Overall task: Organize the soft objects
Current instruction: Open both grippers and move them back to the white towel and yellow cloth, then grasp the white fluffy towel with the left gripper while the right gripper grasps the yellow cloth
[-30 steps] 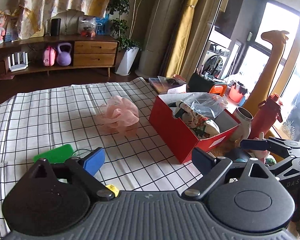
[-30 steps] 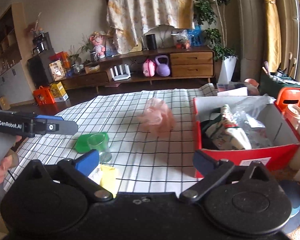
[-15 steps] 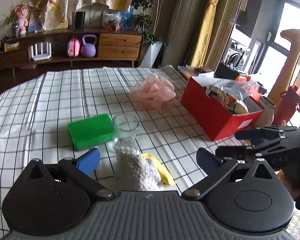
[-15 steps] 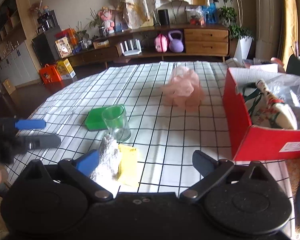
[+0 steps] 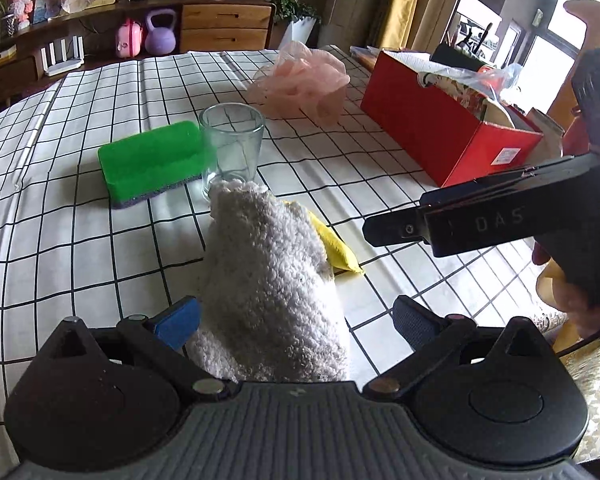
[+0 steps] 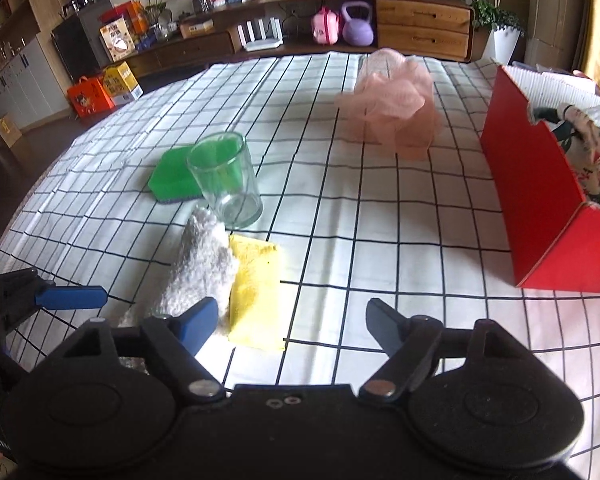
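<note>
A fluffy grey-white cloth (image 5: 268, 280) lies on the checked tablecloth, partly over a yellow cloth (image 5: 334, 242). My left gripper (image 5: 296, 322) is open with the grey cloth lying between its fingers. My right gripper (image 6: 290, 322) is open, low over the table, with the yellow cloth (image 6: 256, 286) and grey cloth (image 6: 202, 270) by its left finger. A green sponge (image 5: 152, 162) and a pink mesh pouf (image 5: 304, 78) lie farther back. The red box (image 5: 440, 120) holds soft items at the right.
A clear glass (image 5: 231, 146) stands upright between the sponge and the grey cloth, also in the right wrist view (image 6: 226, 182). The right gripper's body (image 5: 500, 216) shows at right in the left wrist view. The table edge is near, a sideboard beyond.
Both grippers have moved forward and down toward the cloths. The grey cloth now lies between my left fingers, and the right gripper has come close beside the yellow cloth.
</note>
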`<state>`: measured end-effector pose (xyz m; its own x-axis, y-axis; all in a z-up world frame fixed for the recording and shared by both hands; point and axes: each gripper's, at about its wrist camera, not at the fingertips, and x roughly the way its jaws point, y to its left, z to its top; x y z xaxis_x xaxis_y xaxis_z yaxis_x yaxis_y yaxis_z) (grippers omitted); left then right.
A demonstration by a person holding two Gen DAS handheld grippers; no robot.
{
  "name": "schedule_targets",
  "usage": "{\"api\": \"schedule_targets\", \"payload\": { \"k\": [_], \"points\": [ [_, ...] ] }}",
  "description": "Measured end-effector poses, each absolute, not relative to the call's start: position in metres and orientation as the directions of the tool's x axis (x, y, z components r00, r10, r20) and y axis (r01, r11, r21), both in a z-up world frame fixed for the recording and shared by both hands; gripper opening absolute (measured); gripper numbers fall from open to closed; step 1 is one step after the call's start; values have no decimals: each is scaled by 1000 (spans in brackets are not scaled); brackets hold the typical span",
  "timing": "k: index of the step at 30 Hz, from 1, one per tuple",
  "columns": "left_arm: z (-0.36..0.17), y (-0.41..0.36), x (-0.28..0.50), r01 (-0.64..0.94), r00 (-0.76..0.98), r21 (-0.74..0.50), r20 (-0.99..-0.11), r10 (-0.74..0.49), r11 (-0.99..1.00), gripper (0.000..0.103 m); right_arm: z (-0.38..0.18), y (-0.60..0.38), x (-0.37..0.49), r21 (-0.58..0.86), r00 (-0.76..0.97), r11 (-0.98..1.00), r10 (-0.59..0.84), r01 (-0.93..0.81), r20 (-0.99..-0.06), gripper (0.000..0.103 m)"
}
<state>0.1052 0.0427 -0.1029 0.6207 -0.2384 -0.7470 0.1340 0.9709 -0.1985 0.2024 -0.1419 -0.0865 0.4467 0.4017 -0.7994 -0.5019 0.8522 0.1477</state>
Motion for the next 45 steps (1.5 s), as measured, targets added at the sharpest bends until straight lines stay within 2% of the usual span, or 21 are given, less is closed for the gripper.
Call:
{"api": "schedule_targets", "payload": {
  "k": [12,14,16,19,23,28,30,33,35,39,45],
  "points": [
    [-129,23,117,174,631,-51,-761,-151,983,102,-114,-113,219,124,397,836,379,-535,-836,68],
    [-132,24,119,172,628,-48,-764,-147,984,97,-116,-109,220,119,396,833,376,-540,-838,68],
    [-134,25,120,170,627,-51,-764,-148,984,83,-119,-105,221,115,392,830,375,-546,-840,67],
    [-136,26,120,171,622,-52,-769,-148,984,72,-123,-101,223,109,390,828,371,-550,-843,65],
    [-136,32,120,154,623,-59,-769,-143,986,60,-125,-99,222,104,394,825,372,-555,-840,61],
    [-135,37,121,137,630,-77,-763,-147,988,41,-123,-100,220,115,390,823,381,-556,-838,42],
    [-134,40,121,129,630,-90,-761,-151,988,38,-122,-104,219,123,393,829,382,-545,-836,38],
    [-133,46,122,110,625,-128,-762,-169,986,31,-121,-112,218,137,399,838,387,-528,-831,36],
    [-133,50,122,95,623,-152,-762,-178,984,22,-121,-117,218,133,405,846,378,-517,-832,36],
    [-131,56,121,73,626,-175,-758,-182,982,17,-118,-128,215,137,422,859,374,-493,-826,35],
    [-122,55,120,69,647,-162,-744,-168,984,15,-104,-147,205,143,459,874,376,-464,-805,34]
  ]
}}
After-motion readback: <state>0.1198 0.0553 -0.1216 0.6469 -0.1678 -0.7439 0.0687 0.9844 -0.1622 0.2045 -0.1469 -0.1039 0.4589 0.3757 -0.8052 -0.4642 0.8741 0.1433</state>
